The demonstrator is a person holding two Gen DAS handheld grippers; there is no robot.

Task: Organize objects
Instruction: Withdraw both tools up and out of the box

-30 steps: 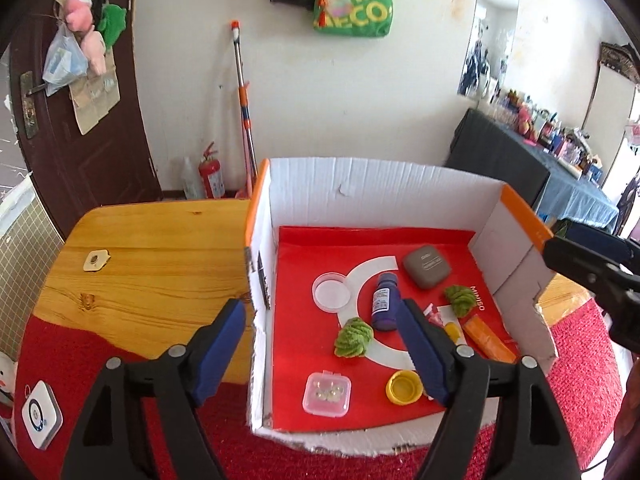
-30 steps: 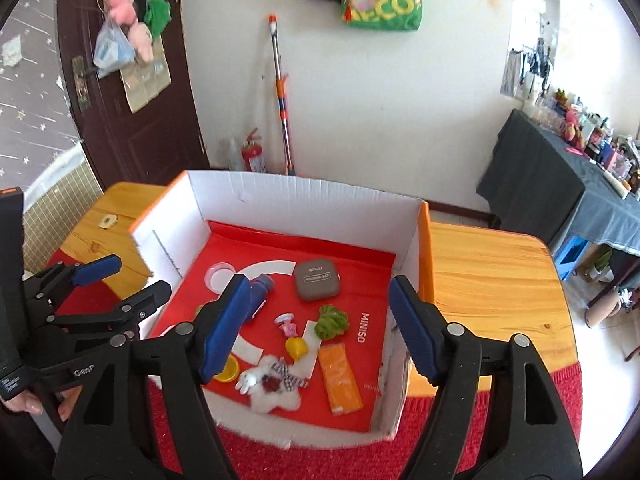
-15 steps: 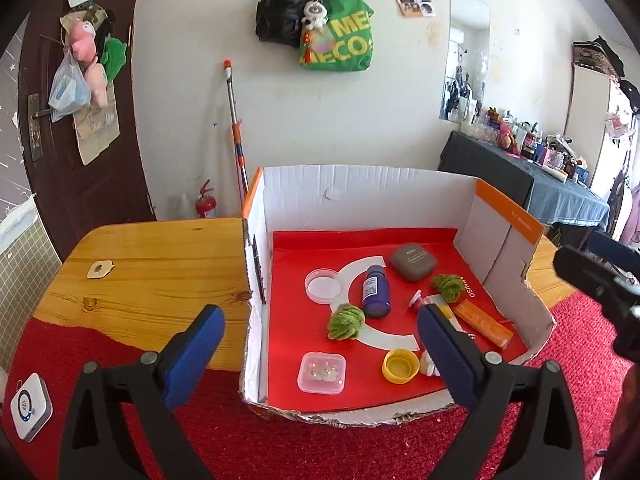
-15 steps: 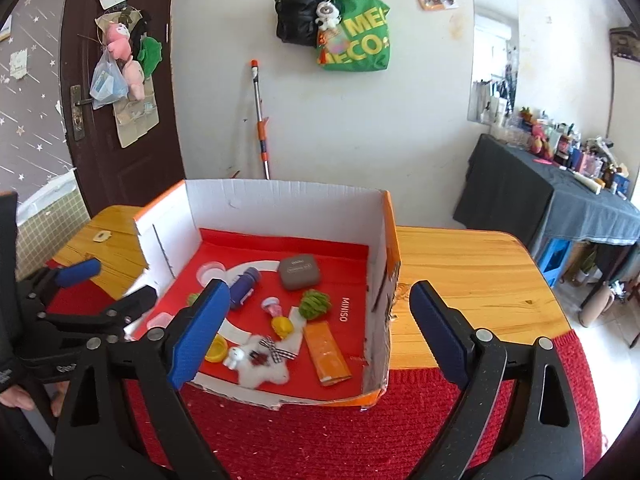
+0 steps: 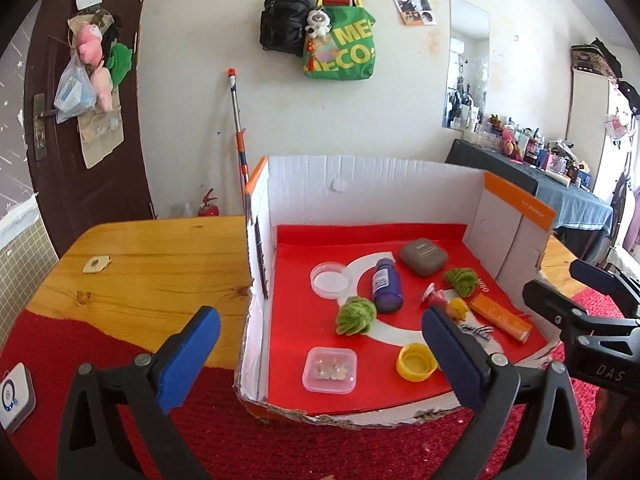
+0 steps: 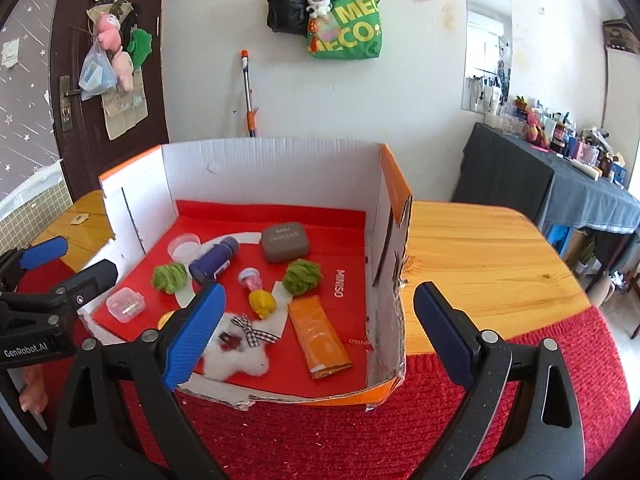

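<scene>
The cardboard box (image 5: 372, 184) stands on the wooden counter (image 5: 152, 264), its near edge over the red mat (image 6: 320, 432), and every loose item in view already lies on its red floor. In the box: a purple bottle (image 5: 386, 286) on its side, a grey case (image 5: 423, 257) beyond it, a round clear dish (image 5: 329, 280), two green yarn balls (image 5: 356, 315) (image 5: 461, 281), a clear square container (image 5: 330, 369), a yellow cap (image 5: 416, 361), an orange packet (image 5: 500, 318) by the right wall, and a white plush star (image 6: 236, 350) with a checked bow at the front. These items lie scattered, not grouped or aligned, so I judge the gathering stage done and any sorting inside the box still outstanding. Outside the box I see only a small pale tag (image 5: 95, 265) on the counter and a white device (image 5: 14, 396) on the mat; whether these belong to the task I cannot tell. My left tool (image 5: 316, 354) is spread wide, straddles the box's left wall, and holds nothing. My right tool (image 6: 318, 322) is still opening, straddles the right wall, and has no loose item between its pads.
</scene>
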